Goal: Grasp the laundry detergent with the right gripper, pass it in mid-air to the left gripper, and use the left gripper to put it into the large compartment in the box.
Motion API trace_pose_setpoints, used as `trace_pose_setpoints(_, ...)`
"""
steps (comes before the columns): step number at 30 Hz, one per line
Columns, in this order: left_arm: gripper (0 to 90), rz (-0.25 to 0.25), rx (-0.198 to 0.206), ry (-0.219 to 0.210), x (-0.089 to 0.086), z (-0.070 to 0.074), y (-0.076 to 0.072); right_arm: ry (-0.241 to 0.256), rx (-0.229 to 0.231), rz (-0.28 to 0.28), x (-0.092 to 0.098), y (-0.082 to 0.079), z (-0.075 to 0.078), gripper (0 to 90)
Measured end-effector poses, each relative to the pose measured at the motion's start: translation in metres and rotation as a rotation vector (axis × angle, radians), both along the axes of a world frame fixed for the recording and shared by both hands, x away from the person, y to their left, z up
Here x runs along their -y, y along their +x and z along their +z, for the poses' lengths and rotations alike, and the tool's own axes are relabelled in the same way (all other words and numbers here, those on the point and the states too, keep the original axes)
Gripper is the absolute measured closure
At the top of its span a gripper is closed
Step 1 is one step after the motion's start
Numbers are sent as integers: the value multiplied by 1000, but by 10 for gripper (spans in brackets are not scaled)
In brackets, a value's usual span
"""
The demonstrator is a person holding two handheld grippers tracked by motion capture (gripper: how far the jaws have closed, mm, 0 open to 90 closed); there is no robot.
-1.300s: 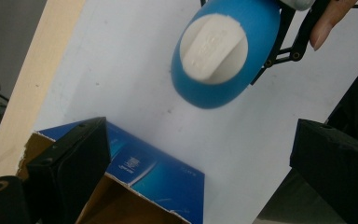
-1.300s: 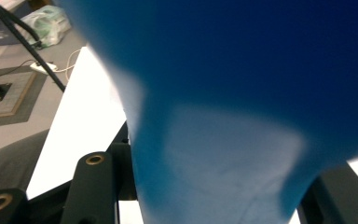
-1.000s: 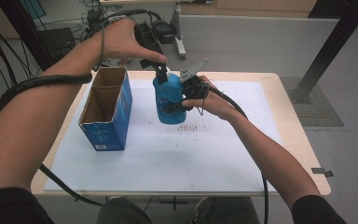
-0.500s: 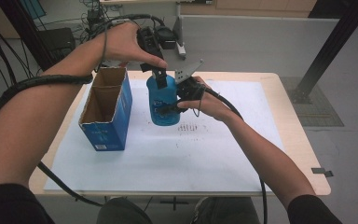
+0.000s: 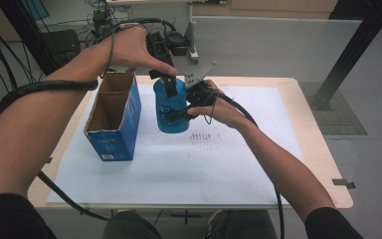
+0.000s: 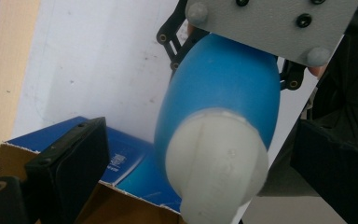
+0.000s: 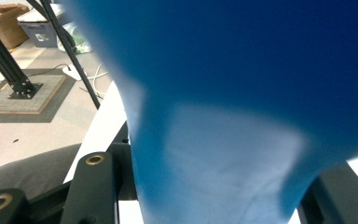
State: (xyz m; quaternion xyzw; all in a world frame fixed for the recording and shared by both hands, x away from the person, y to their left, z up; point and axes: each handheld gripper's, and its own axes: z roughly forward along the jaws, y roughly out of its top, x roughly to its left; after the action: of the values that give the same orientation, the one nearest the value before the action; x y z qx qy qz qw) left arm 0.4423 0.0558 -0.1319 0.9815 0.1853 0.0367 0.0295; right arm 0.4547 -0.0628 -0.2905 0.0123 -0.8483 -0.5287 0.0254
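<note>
Over white table paper [image 5: 189, 164], right gripper [image 5: 183, 112] jaws clamp the rounded blue white-capped bottle [image 5: 171, 107]; left gripper [image 5: 168, 82] jaws spread.

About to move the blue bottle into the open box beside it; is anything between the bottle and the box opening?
Nothing visible blocks it. The blue bottle is held by the right gripper at its body, with the left gripper at its top. The box stands right beside it, top open, flaps clear.

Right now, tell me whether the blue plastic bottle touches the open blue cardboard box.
Apart: the high view shows white mat between bottle and box.
</note>
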Motion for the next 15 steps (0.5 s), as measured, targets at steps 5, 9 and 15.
trace_pose_setpoints(5,51,-9,-7,8,2,-2,-1,6,6,6,0,-1,3,438)
trace_pose_setpoints(9,51,-21,-14,21,3,-5,-1,10,6,12,-1,-3,4,438)
trace_pose_setpoints(15,52,-29,-19,21,4,-8,-3,9,10,19,-3,-3,6,438)
